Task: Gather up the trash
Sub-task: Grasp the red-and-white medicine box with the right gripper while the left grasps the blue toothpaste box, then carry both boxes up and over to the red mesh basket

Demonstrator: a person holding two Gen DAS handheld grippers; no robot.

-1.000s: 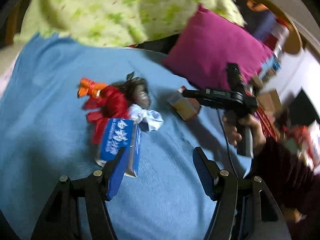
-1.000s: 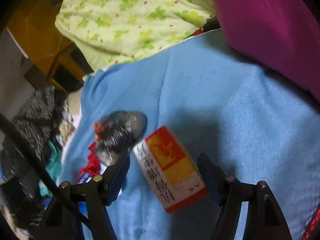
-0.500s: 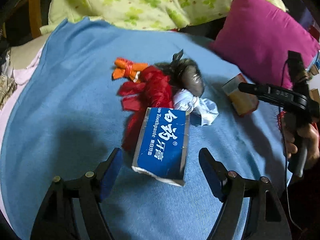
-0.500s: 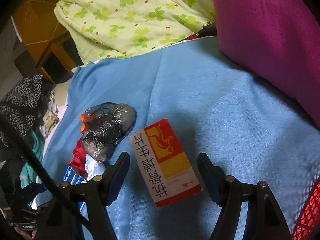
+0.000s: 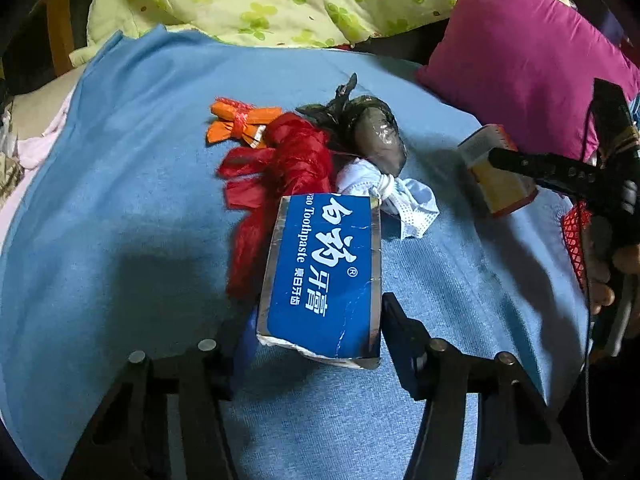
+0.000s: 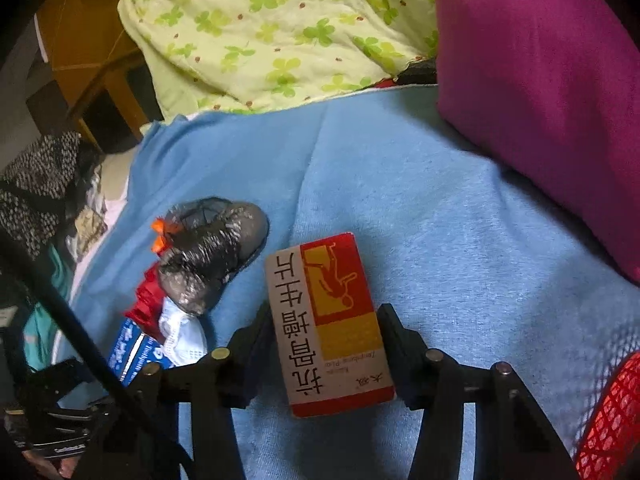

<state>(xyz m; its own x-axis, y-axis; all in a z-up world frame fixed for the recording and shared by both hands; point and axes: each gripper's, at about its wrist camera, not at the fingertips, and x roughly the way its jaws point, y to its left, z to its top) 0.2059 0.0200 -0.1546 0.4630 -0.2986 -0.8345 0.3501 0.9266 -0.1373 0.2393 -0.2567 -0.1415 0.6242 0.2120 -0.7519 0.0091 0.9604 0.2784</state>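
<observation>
Closing jaws flank both boxes — toothpaste box (image 5: 324,280), medicine box (image 6: 328,320).

1. Left wrist cam: sits behind the left gripper (image 5: 316,320), looks forward and steeply down along its 2 fingers onto the blue blanket (image 5: 120,208), close range. Blue toothpaste box (image 5: 324,280) fills the centre foreground.
2. Right wrist cam: same mounting behind the right gripper (image 6: 324,332), also tilted down, close. Red-and-yellow box (image 6: 328,316) sits dead centre.
3. Overlap: both views catch the blue blanket, grey bag (image 5: 376,136) (image 6: 212,260), magenta pillow (image 5: 528,56) (image 6: 540,92), green clover quilt (image 5: 260,0) (image 6: 260,28).
4. Left cam sees the right gripper at its right edge; right cam sees the toothpaste box at lower left.
</observation>
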